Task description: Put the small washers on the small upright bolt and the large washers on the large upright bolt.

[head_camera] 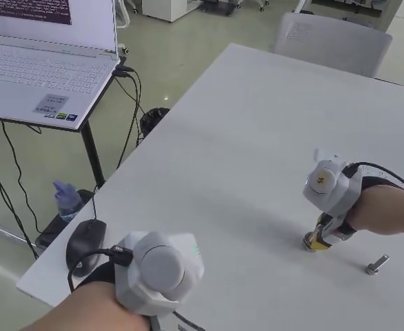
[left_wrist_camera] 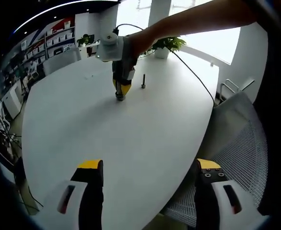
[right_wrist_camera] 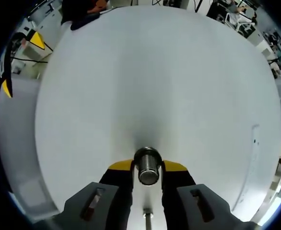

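White worktop [head_camera: 257,138] carries the large bolt [right_wrist_camera: 148,166], which serves here as the reference point for all positions.

Right gripper [head_camera: 319,236]: closed on the large bolt. In the right gripper view the yellow pads [right_wrist_camera: 122,166] press on opposite sides of the bolt, and its round metal end faces the camera. In the head view and the left gripper view the gripper points down and the bolt's lower end sits at the worktop surface. Contact with the surface cannot be confirmed.

Small bolt [left_wrist_camera: 143,80]: near the large bolt, on the side away from the left gripper. It stands upright on the worktop in the left gripper view and is apart from the right gripper.

Left gripper [left_wrist_camera: 149,165]: well apart from the large bolt, close to the worktop edge. Its jaws are spread wide and hold nothing.

Off the worktop, farther from the large bolt than the left gripper:
- an open laptop [head_camera: 43,69] on a black stand;
- a black mouse [head_camera: 85,243];
- a bottle [head_camera: 67,201] beside the mouse.

A grey chair [head_camera: 333,38] stands at the worktop's far edge, well apart from the large bolt.
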